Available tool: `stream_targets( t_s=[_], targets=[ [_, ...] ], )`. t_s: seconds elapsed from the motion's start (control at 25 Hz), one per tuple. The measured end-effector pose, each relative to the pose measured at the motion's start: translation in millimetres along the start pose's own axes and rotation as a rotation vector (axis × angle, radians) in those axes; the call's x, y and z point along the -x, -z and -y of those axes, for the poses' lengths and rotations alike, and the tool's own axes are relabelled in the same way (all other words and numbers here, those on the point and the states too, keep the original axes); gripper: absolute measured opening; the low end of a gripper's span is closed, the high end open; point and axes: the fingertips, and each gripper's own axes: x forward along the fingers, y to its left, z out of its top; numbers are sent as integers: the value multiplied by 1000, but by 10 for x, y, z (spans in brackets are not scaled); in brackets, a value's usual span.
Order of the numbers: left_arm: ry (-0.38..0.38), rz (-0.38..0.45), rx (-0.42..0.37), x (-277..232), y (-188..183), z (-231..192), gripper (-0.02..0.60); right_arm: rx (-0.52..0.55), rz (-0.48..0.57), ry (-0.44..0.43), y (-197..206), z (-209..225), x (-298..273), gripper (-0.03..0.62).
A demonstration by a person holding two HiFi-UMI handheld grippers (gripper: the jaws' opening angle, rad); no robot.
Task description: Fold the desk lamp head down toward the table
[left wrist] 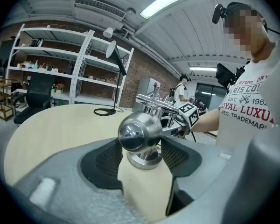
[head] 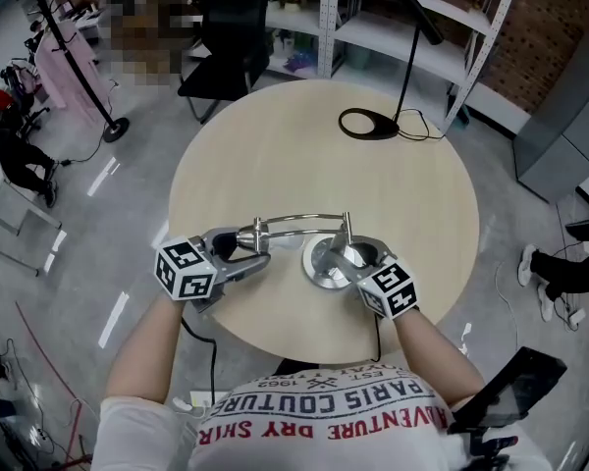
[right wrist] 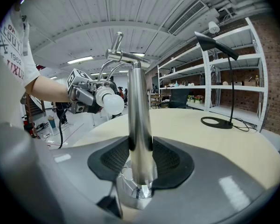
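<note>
surroundings, largest first: the round table (head: 275,155) carried everything. white shelving (head: 373,8) stood behind it, with a black chair (head: 226,37) to its left and a coat stand (head: 74,57) further left on the floor. a black lamp (head: 368,124) sat on the far part of the table, well apart from my work; nothing lay between it and the desk lamp (head: 299,220).

the desk lamp stood near the table's front edge. its round base (head: 319,268) rested on the tabletop, and its curved arm ran leftward to the lamp head (left wrist: 140,132), which hung above the table, not touching it.

limits of view: the right gripper (head: 358,258) covered part of the base. the black lamp's top was cut off in the head view. the white bulb (right wrist: 113,104) showed only in the right gripper view.

pose: both my forearms reached forward, both grippers tilted slightly downward. the left gripper (head: 245,248) had its jaws set wide, both pads pressed on the chrome lamp head. the right gripper's jaws were closed on the upright post (right wrist: 139,125), just above the base.
</note>
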Motion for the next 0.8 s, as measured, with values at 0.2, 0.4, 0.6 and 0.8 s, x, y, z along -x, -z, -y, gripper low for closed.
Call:
stream_targets(
  t_s=[0.2, 0.4, 0.6, 0.8],
  targets=[
    [7, -11, 13, -21, 70, -19, 258, -5, 7, 1, -12, -24, -22, 155],
    [15, -6, 29, -49, 123, -19, 258, -9, 10, 4, -22, -41, -17, 155],
    [22, 4, 43, -141, 156, -18, 258, -10, 13, 4, -21, 2, 3, 155],
    [32, 9, 53, -189, 209, -26, 258, -12, 9, 8, -6, 4, -4, 155]
  ],
)
